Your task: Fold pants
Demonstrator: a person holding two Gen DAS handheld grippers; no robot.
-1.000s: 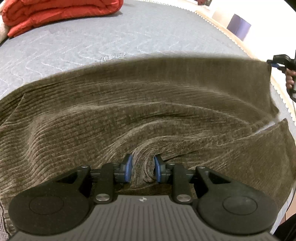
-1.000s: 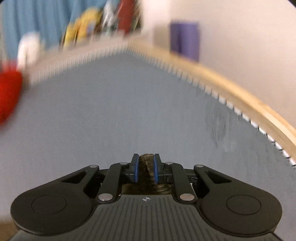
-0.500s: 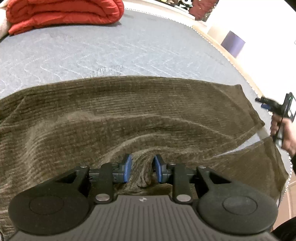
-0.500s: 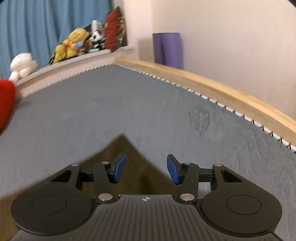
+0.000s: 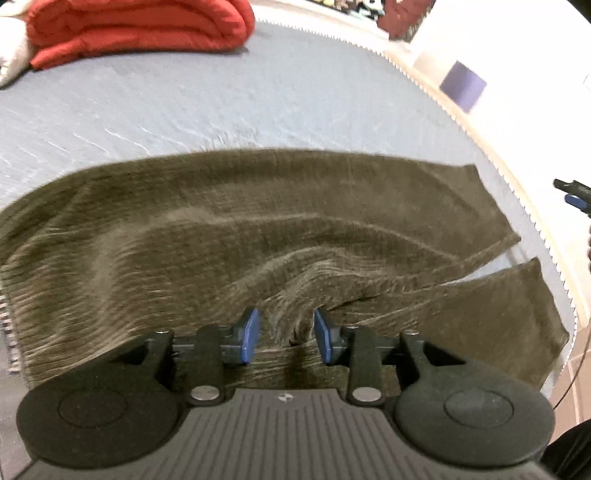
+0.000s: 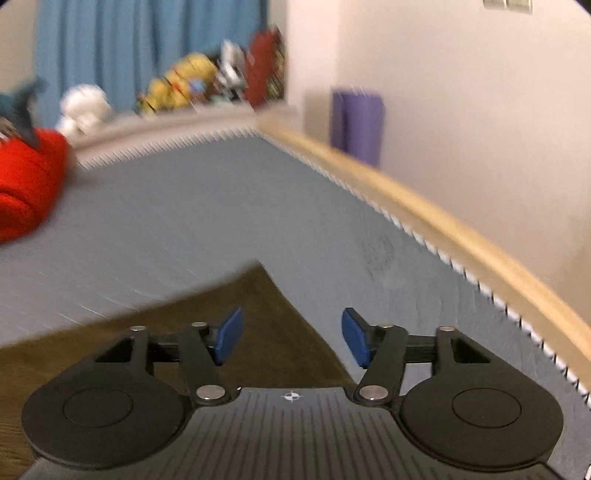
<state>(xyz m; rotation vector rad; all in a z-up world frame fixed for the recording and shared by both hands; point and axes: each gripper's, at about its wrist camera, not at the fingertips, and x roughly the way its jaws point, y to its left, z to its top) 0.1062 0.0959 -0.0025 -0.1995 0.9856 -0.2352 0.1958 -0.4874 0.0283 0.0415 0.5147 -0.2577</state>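
Note:
Olive-brown corduroy pants point(image 5: 258, 229) lie across the grey mattress point(image 5: 221, 103), one leg folded over the other, both hems at the right. My left gripper point(image 5: 286, 334) stands just over a raised ridge of the fabric; its jaws are apart with cloth bunched between them. My right gripper point(image 6: 291, 338) is open and empty above a corner of the pants point(image 6: 255, 317). It also shows at the right edge of the left wrist view point(image 5: 574, 195).
A folded red blanket point(image 5: 136, 26) lies at the far left of the mattress, also in the right wrist view point(image 6: 26, 181). A wooden bed rail point(image 6: 443, 221) runs along the right. A purple roll point(image 6: 356, 125) and plush toys point(image 6: 177, 88) stand behind.
The right gripper let go of the pant hem, opened wide and drew back. The lifted leg dropped flat onto the mattress. The left gripper's jaws widened.

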